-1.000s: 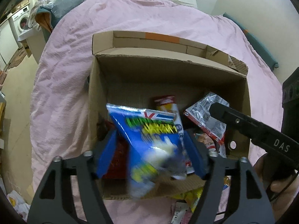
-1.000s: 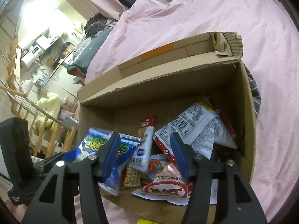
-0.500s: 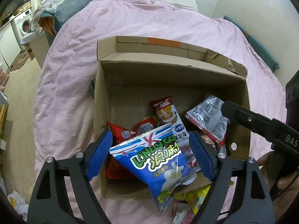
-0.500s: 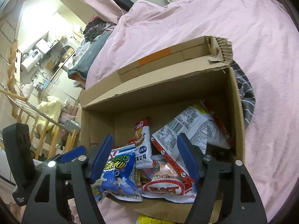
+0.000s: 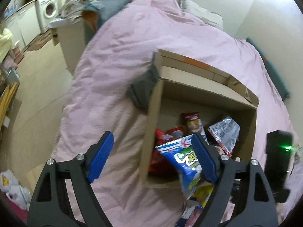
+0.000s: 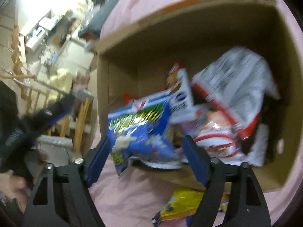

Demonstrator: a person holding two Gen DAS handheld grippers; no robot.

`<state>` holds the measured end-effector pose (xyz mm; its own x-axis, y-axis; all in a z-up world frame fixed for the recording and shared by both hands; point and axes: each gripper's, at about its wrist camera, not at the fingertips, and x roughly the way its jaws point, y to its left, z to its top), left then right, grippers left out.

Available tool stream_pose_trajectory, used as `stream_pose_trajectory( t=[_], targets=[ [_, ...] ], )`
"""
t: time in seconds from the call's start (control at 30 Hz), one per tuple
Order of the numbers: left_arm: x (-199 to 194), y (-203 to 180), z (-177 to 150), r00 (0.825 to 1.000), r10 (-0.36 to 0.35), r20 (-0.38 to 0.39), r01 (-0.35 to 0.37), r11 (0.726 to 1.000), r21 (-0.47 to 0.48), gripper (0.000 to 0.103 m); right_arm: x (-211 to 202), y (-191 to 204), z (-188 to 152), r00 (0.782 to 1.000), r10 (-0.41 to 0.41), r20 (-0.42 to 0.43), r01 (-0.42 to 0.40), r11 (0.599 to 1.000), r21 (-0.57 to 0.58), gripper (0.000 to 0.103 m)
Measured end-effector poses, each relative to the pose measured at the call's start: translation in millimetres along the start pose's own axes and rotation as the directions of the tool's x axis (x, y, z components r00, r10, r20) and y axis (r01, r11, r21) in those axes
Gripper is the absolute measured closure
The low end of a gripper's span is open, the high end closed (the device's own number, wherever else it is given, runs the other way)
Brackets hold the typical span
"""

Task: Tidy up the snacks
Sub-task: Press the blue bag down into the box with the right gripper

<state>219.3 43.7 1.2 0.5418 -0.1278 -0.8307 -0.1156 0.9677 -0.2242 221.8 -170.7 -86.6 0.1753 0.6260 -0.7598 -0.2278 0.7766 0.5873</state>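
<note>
A cardboard box sits on the pink bed and holds several snack packets. A blue chip bag lies over the box's near rim, half hanging out; it also shows in the right wrist view. My left gripper is open and empty, to the left of the box, its right finger in front of the blue bag. My right gripper is open and empty at the near rim of the box, just below the blue bag. A silver and red packet leans inside the box.
Yellow packets lie on the pink bedcover in front of the box. A grey cloth sits against the box's left wall. The floor and a washing machine are off to the left. The right wrist view is motion-blurred.
The left gripper let go of the blue bag, which now rests over the box's near rim. The left gripper swung left, away from the box. The right gripper moved closer to the box.
</note>
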Motion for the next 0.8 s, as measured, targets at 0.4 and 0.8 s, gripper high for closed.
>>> stream_pose_trajectory(
  t=[0.4,0.8],
  targets=[
    [-18,45,-19,0.997,-0.039,-0.067,0.032,0.994,-0.105,0.021,28,51,15,0.972,-0.233,-0.026,0.229,0.967,-0.113,0.051],
    [-33,50,-9,0.998,-0.065,-0.009,0.063,0.989,-0.132,0.021,54,52,83,0.963,-0.268,0.034,0.268,0.963,0.026,0.051]
  ],
)
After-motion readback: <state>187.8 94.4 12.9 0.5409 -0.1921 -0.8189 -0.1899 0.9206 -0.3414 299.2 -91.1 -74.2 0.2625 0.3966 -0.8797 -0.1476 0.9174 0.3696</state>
